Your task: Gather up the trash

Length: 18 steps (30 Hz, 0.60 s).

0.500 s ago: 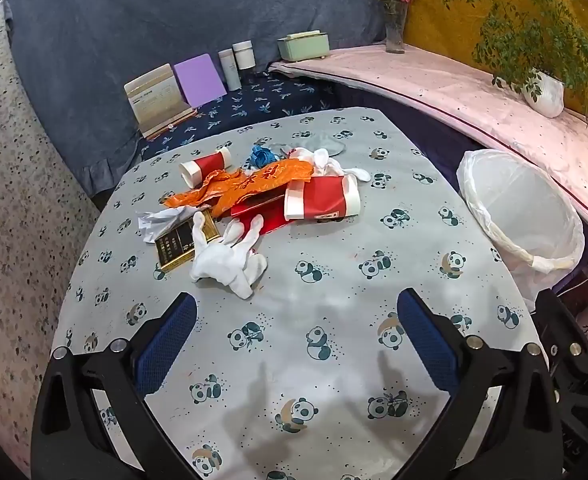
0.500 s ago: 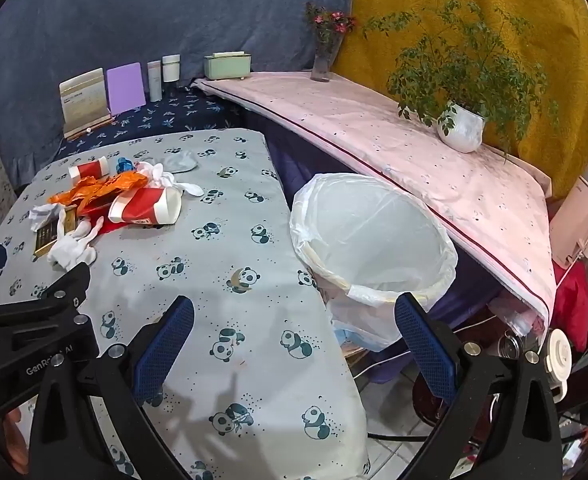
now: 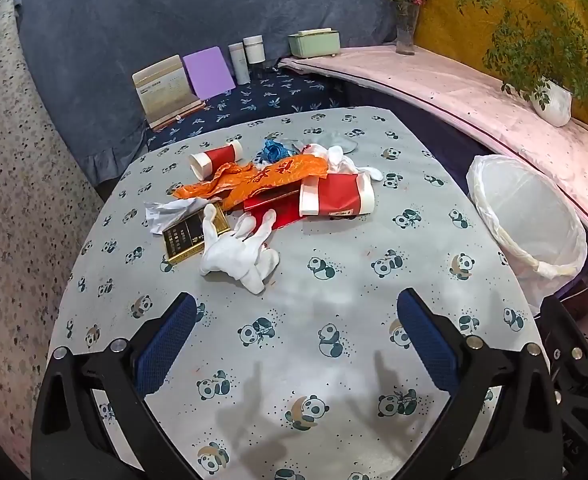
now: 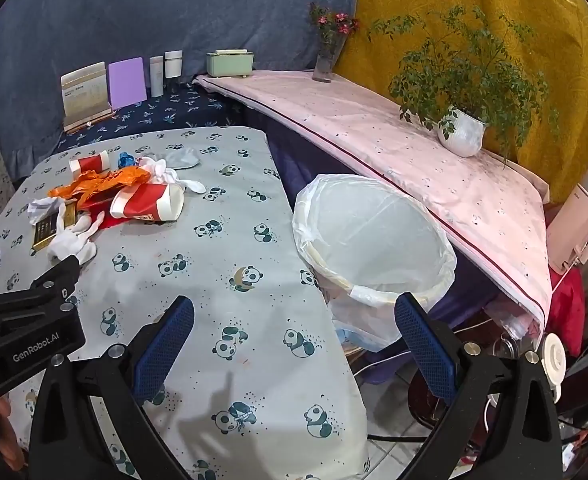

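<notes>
A heap of trash lies on the panda-print table (image 3: pixel 334 312): a white glove (image 3: pixel 238 252), a black and gold box (image 3: pixel 186 236), an orange wrapper (image 3: pixel 262 176), a large red paper cup (image 3: pixel 334 200) on its side, a small red cup (image 3: pixel 214 158) and crumpled white paper (image 3: pixel 170 212). My left gripper (image 3: pixel 294 340) hangs open over the near tabletop, short of the glove, nothing between its fingers. My right gripper (image 4: pixel 294 344) is open above the table's right edge, beside the white-lined bin (image 4: pixel 374 236). The heap (image 4: pixel 126 196) lies to its far left.
The lined bin (image 3: pixel 526 216) stands off the table's right side, under a pink-covered shelf (image 4: pixel 374 128) with a potted plant (image 4: pixel 462 132) and a flower vase (image 4: pixel 326 60). Behind the table stand boxes, a purple card (image 3: pixel 208 72) and small bottles.
</notes>
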{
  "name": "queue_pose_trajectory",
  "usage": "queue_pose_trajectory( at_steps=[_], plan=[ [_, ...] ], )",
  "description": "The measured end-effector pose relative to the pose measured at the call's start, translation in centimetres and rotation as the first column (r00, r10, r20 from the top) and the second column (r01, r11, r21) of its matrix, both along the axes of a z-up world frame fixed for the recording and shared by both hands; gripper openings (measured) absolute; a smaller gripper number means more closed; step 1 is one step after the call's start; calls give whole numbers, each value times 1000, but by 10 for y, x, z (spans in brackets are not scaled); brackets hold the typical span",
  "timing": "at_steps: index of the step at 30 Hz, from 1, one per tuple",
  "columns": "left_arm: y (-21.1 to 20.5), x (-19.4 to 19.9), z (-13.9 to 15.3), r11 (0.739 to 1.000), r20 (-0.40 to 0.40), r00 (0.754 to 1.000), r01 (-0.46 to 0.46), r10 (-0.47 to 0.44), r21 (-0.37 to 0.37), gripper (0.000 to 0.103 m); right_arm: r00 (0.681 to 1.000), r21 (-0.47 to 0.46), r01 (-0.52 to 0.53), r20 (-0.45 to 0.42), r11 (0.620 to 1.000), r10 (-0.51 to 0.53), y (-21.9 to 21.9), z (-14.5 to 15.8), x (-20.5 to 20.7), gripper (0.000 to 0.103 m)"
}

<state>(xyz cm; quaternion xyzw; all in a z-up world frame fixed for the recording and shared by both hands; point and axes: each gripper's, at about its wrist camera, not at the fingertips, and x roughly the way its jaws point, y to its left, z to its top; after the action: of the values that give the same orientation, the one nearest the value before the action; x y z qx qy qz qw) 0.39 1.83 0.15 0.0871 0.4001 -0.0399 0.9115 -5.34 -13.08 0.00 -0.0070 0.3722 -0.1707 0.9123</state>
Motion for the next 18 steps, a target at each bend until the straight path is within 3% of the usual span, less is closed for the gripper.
queue_pose_trajectory(
  at_steps=[18],
  plan=[
    [-1,-2,-1,999,-28,999,20,-21,-30,96,999,30,1,32,1000,-2,-6,4,-3,96]
  ],
)
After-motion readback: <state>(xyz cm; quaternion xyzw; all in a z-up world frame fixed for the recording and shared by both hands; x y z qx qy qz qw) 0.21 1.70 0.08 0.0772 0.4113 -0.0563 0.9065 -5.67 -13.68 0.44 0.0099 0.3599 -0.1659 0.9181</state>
